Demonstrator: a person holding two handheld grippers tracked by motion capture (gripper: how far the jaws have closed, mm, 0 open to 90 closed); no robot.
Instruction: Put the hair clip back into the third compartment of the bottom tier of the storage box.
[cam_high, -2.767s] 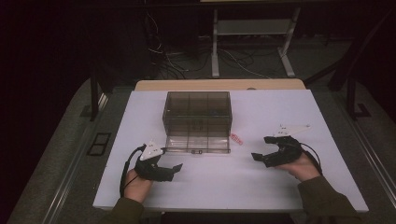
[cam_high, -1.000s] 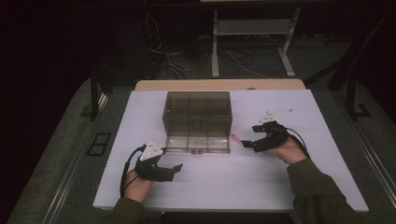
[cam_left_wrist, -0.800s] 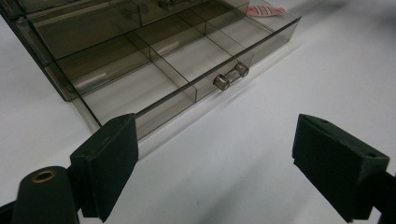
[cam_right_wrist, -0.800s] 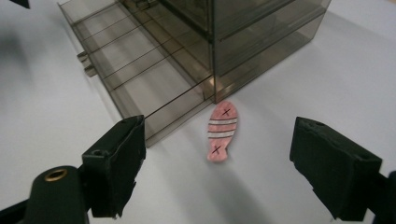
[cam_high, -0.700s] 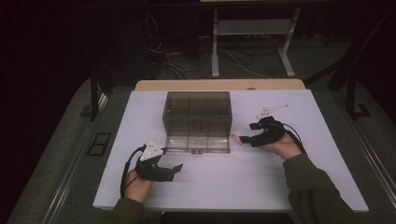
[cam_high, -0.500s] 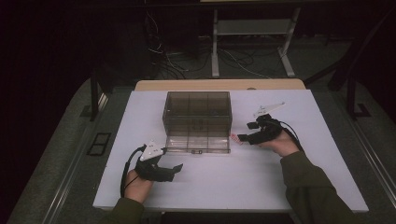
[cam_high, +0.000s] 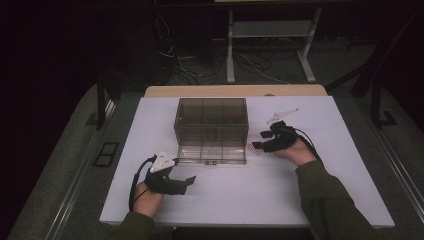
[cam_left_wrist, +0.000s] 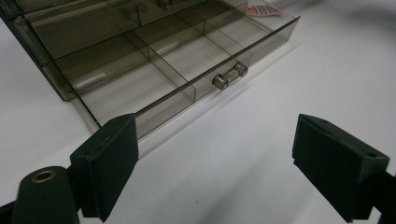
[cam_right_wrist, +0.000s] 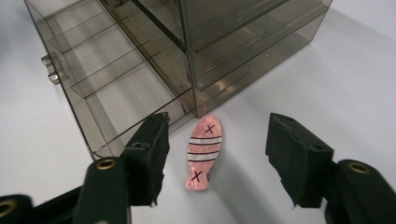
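High view: smoky clear drawer box (cam_high: 211, 125) sits mid-table (cam_high: 250, 200), its bottom drawer (cam_high: 212, 154) pulled out toward the person. Left gripper (cam_high: 182, 184) rests near the front-left edge, jaws apart, holding nothing. Right gripper (cam_high: 257, 146) is just right of the drawer, at a small pink clip (cam_high: 252, 148). Left gripper view: jaws wide, empty — drawer w/ dividers and handle (cam_left_wrist: 229, 75) ahead. Right gripper view: jaws spread either side of the pink fish-shaped clip (cam_right_wrist: 204, 152), which lies flat on the table just beside the box corner — not touching it.
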